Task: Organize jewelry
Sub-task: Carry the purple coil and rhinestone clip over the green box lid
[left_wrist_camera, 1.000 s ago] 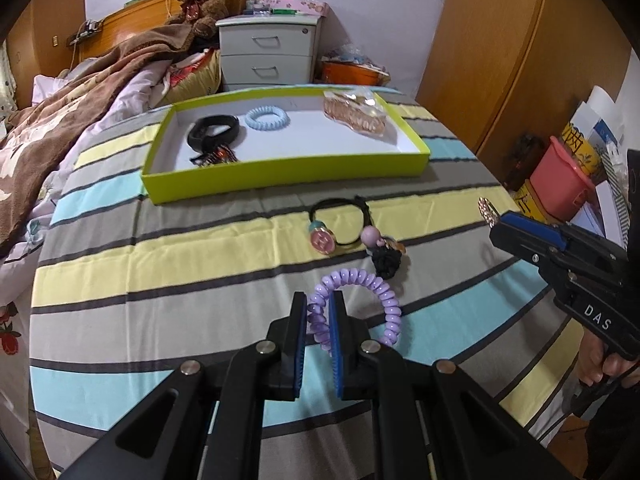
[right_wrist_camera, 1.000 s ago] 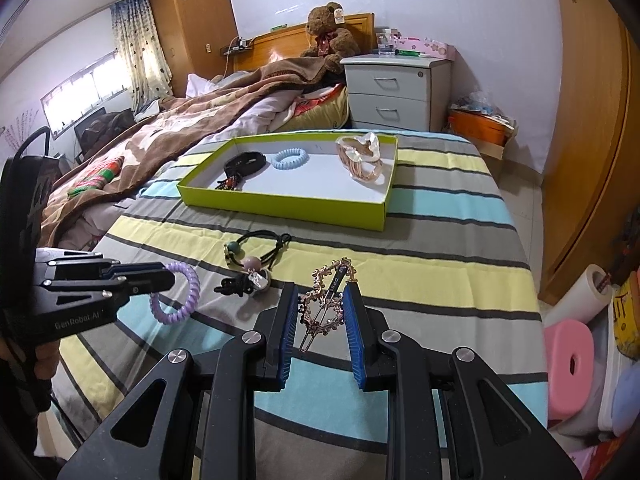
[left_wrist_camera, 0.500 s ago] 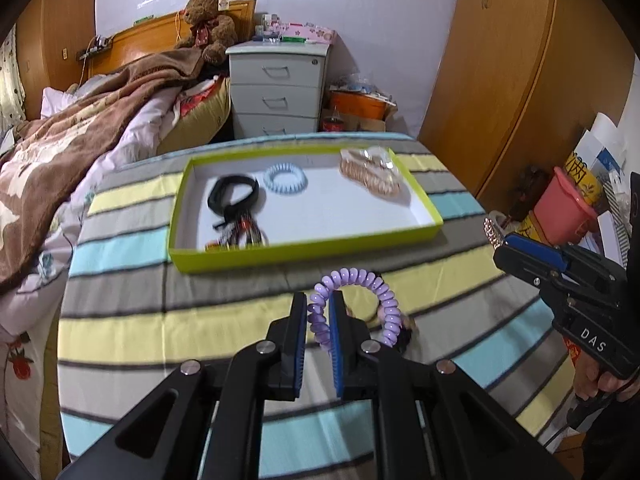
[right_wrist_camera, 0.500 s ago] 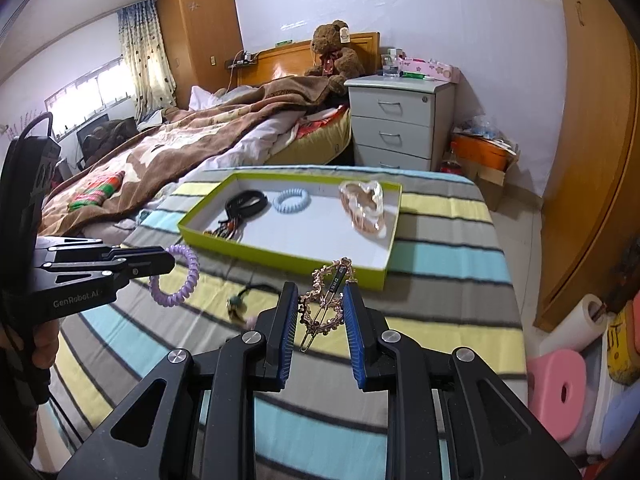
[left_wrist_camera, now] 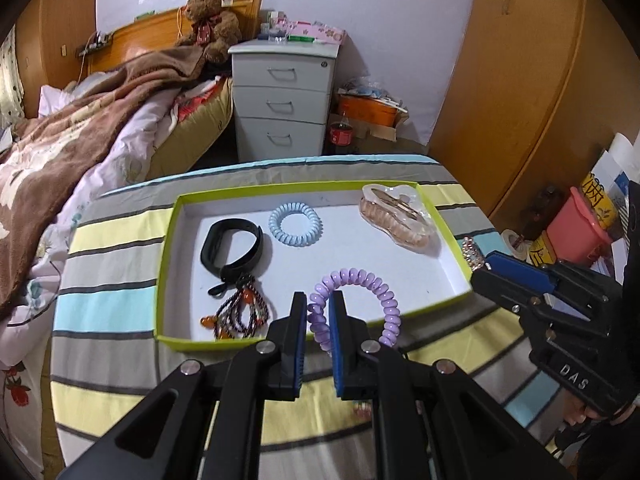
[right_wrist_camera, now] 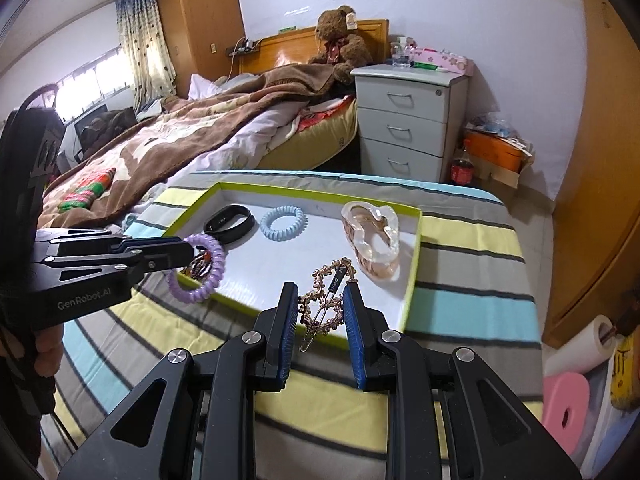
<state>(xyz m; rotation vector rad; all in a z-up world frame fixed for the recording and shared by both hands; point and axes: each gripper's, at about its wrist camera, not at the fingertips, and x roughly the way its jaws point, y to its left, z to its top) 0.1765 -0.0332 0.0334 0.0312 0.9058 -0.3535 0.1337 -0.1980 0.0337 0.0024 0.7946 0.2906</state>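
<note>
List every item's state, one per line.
left gripper: shut on purple coil tie, above tray edge.
right gripper: shut on gold hair clip.
green tray: open-topped.
black band: lying in tray.
blue coil tie: lying in tray.
clear claw clip: lying in tray.
beaded bracelet: lying in tray.

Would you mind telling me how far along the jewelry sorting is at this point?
Done: the tray already holds a black band, a blue coil tie, a clear claw clip and a beaded piece.

In hand: the left gripper grips a purple coil tie; the right gripper grips a gold hair clip, both at the tray's near edge.

Left: releasing both into the tray.
</note>
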